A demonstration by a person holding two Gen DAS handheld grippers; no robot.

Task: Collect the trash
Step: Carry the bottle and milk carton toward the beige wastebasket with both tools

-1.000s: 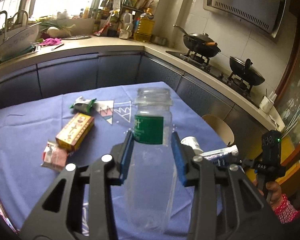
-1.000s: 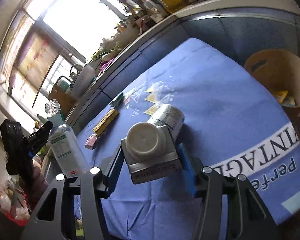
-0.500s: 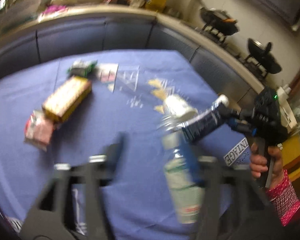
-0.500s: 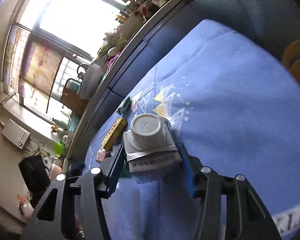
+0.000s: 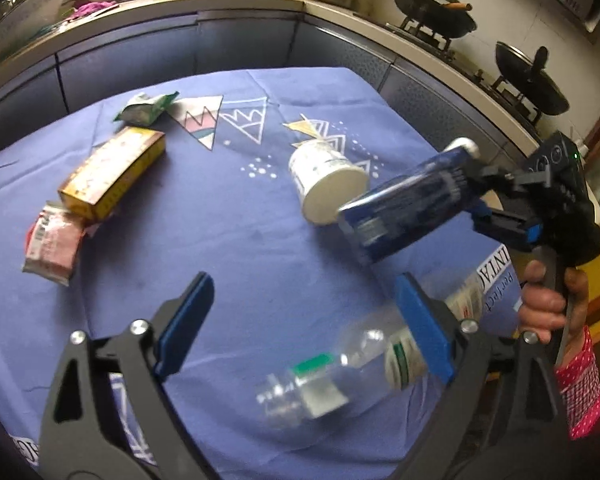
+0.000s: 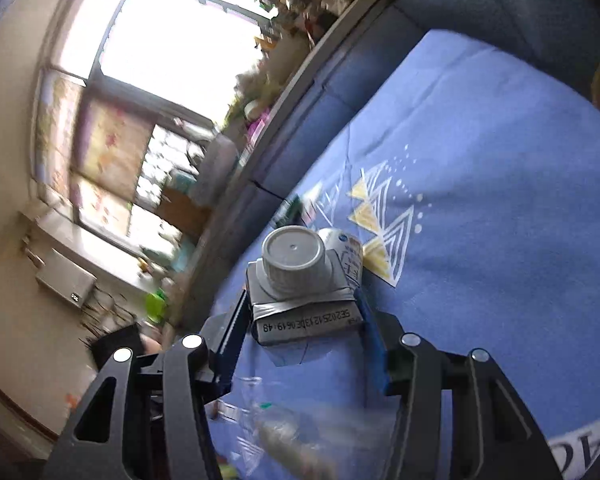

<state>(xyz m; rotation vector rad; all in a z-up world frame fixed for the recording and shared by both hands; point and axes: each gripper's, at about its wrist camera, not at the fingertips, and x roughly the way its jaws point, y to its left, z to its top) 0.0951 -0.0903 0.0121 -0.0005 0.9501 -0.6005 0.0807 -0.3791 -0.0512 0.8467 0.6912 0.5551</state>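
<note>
Left hand-held gripper (image 5: 300, 320) jaws opening, clear bottle (image 5: 340, 372) falling free below them. Right hand-held gripper (image 6: 300, 312) clamps blue carton (image 6: 304, 304). Ahead on desk (image 5: 240, 240): cup (image 5: 324, 184), yellow box (image 5: 112, 172), wrappers uncollected.

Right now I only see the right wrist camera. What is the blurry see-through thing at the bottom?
Observer: A clear bottle with a green label, tipped on its side between the fingers of the left gripper. The jaws are opening and the left pad is clear of it.
Operator: Is there other trash that I can't see?
Observer: Yes. A yellow box lies on the table, with a pink packet at its near end.
Operator: What colour is my carton's side?
Observer: Dark blue. The carton is clamped in the right gripper, above the table.
</note>
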